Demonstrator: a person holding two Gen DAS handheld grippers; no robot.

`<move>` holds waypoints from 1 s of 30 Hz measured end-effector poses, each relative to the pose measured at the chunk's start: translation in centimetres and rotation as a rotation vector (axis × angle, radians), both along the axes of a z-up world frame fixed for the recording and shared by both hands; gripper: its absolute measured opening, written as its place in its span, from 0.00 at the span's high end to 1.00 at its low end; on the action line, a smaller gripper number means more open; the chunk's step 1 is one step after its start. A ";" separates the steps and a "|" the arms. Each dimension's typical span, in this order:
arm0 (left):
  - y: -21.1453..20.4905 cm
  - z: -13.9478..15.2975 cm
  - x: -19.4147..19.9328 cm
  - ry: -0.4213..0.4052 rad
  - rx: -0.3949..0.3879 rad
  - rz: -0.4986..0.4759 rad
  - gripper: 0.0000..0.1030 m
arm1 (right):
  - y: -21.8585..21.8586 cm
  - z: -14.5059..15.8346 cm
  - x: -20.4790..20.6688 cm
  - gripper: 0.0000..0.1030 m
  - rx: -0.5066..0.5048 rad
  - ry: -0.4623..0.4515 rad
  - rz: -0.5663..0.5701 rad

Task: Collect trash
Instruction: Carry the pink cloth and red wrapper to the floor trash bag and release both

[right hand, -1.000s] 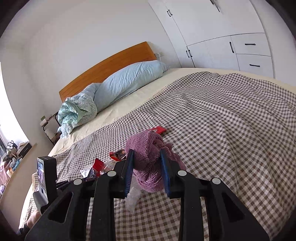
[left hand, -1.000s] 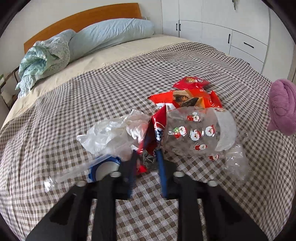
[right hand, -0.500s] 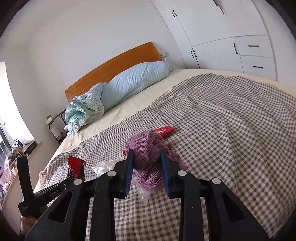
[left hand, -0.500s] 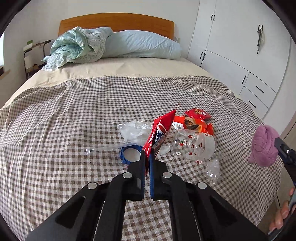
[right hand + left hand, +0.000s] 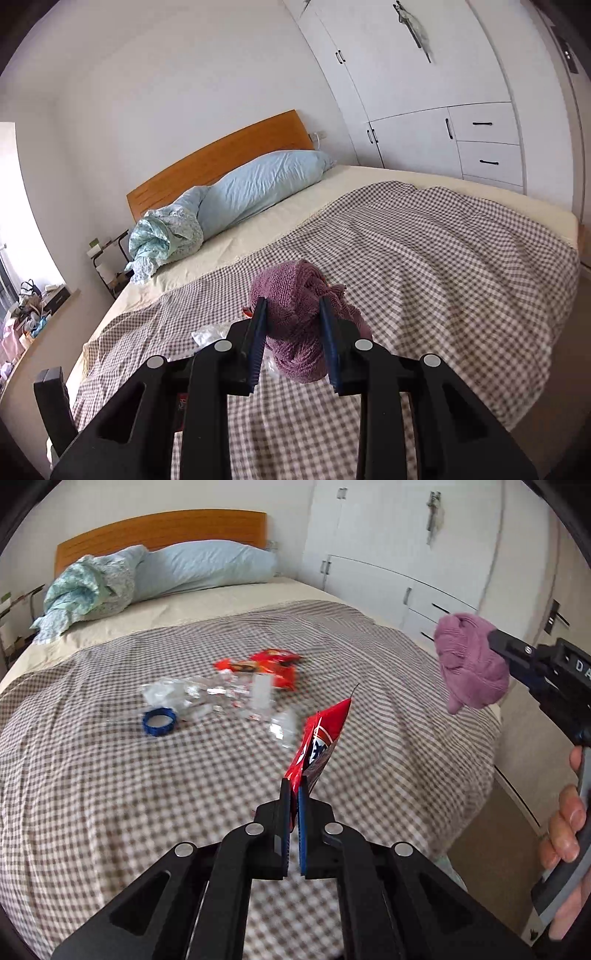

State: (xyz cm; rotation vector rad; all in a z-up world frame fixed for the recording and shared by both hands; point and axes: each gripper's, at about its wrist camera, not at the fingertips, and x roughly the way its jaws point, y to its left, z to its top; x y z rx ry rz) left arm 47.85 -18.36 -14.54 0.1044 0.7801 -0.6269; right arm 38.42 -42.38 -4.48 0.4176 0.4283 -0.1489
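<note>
Soft daylight from a left window (image 5: 11, 206); motion-blurred trash (image 5: 221, 698), fisheye-bent edges.

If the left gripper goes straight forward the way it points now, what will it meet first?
The left gripper, shut on the red wrapper, points over the checked blanket toward its right edge. The way looks free there; probably the blanket comes first, though depth is unclear.

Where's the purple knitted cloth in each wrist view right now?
Left wrist: purple cloth at upper right, held in the right claw, off the bed's edge.
Right wrist: cloth at centre, between the claw's blue pads.
Shared landmark: wooden headboard.
</note>
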 end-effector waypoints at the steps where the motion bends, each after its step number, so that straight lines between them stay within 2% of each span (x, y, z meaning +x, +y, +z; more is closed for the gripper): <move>1: -1.3 -0.1 -1.5 0.001 -0.002 -0.049 0.99 | -0.7 0.0 -1.4 0.73 -0.017 0.022 0.015; 3: -4.0 -0.3 -4.5 0.008 0.012 -0.160 0.99 | -2.3 -0.5 -4.3 0.73 -0.079 0.088 0.007; 5: -6.7 -1.5 -7.2 0.040 0.061 -0.262 0.99 | -4.1 -1.6 -7.3 0.73 -0.131 0.158 -0.014; 8: -10.3 -4.3 -10.2 0.100 0.154 -0.355 0.99 | -6.9 -4.2 -11.8 0.73 -0.127 0.260 -0.021; 11: -14.1 -7.2 -12.7 0.155 0.244 -0.460 0.99 | -9.2 -8.4 -15.7 0.73 -0.082 0.366 -0.028; 13: -16.8 -9.6 -13.8 0.202 0.317 -0.526 0.99 | -10.4 -11.9 -17.4 0.73 -0.018 0.435 -0.026; 15: -19.4 -11.7 -14.6 0.191 0.411 -0.576 0.99 | -11.4 -15.5 -18.3 0.73 0.069 0.468 -0.002; 18: -22.6 -14.7 -14.6 0.227 0.504 -0.610 0.99 | -12.8 -21.0 -17.9 0.73 0.154 0.539 0.001; 20: -23.9 -16.6 -14.3 0.295 0.546 -0.627 0.99 | -13.7 -24.3 -17.1 0.73 0.198 0.587 -0.029; 22: -24.9 -18.2 -14.0 0.354 0.584 -0.634 0.99 | -14.6 -27.4 -16.6 0.73 0.283 0.604 -0.043; 27: -27.2 -21.2 -13.6 0.362 0.649 -0.635 0.99 | -17.0 -36.3 -15.1 0.73 0.526 0.663 -0.063; 28: -27.7 -21.8 -14.6 0.376 0.659 -0.638 0.99 | -17.2 -38.0 -15.1 0.73 0.564 0.687 -0.070; 30: -28.6 -23.3 -15.0 0.389 0.686 -0.638 0.99 | -16.8 -40.1 -15.1 0.73 0.549 0.779 -0.089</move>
